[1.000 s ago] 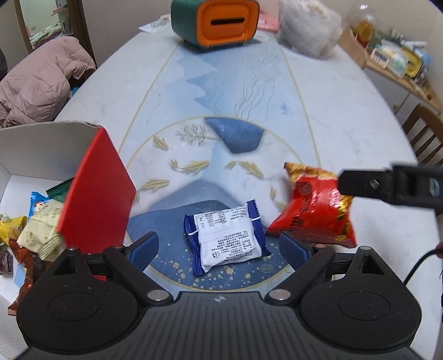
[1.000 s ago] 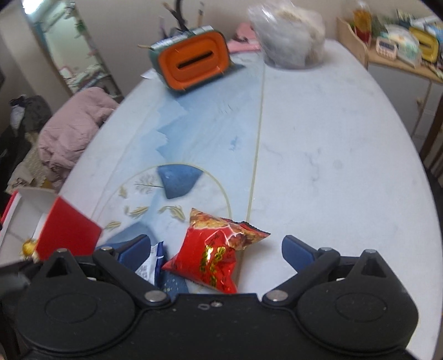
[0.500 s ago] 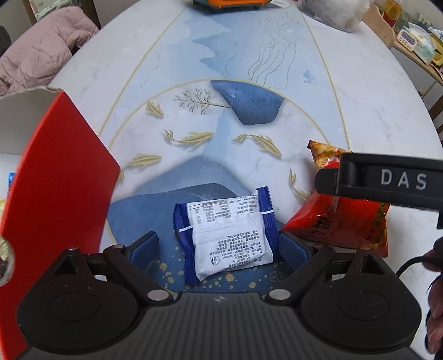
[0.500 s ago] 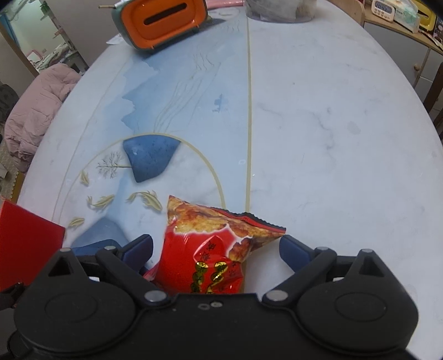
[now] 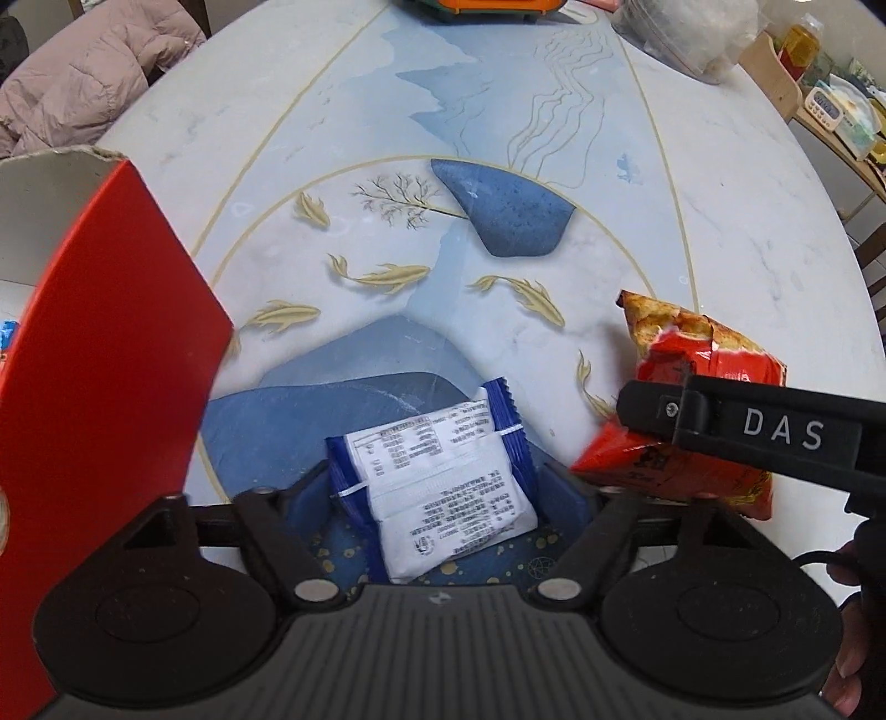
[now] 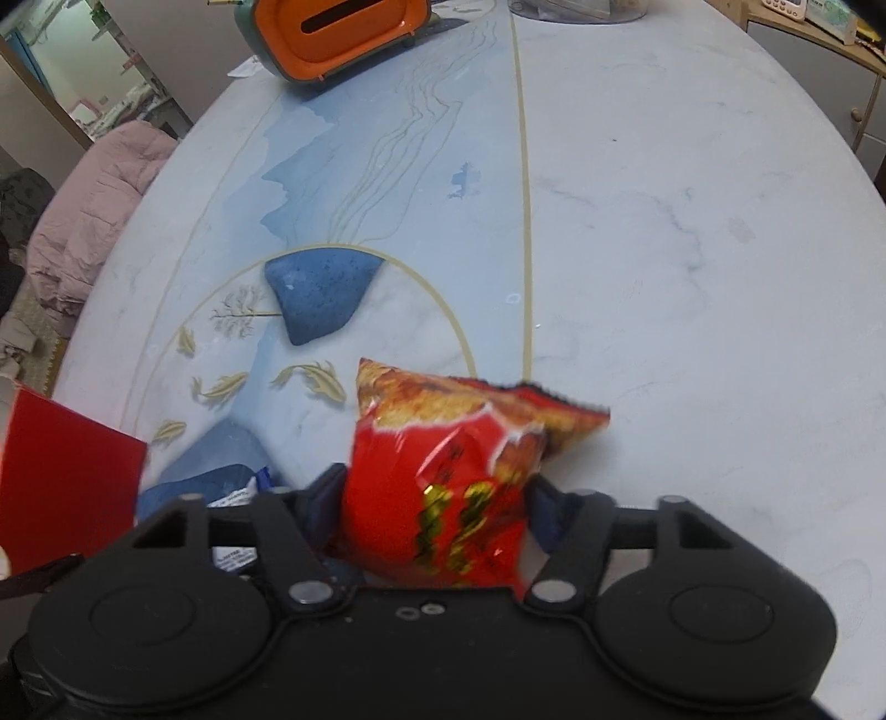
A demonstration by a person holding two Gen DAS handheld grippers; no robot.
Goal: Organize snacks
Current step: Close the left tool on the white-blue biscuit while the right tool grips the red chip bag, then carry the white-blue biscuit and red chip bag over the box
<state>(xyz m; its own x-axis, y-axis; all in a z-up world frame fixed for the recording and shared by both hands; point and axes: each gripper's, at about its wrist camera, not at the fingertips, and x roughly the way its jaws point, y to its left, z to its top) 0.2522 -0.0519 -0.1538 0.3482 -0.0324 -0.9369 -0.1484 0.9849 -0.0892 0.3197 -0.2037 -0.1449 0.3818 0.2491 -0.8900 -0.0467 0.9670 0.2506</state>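
Left wrist view: the left gripper [image 5: 437, 490] has its 2 blue-padded fingers [image 5: 307, 495] closed in against the sides of a blue and white snack packet [image 5: 437, 487], which lies printed side up on the dark blue patch of the painted table [image 5: 736, 232]. Just right of it, the right gripper [image 5: 747, 429], a black bar marked "DAS", crosses the red snack bag [image 5: 703, 360]. A red box flap [image 5: 94, 354] stands at the left, its white inside wall behind it, with a sliver of blue wrapper showing past its edge. An orange and green container [image 5: 482, 5] sits at the far table edge, beside a clear plastic bag [image 5: 692, 33].

Right wrist view: the right gripper [image 6: 437, 498] pinches the red snack bag [image 6: 443, 476] between its 2 fingers, the bag's crimped top fanned out beyond them over the table [image 6: 692, 249]. The blue and white snack packet [image 6: 243, 490] peeks out to the left, next to the red box flap [image 6: 66, 476]. The orange and green container [image 6: 338, 33] stands far back. A pink coat [image 6: 94, 205] lies beyond the table's left edge.
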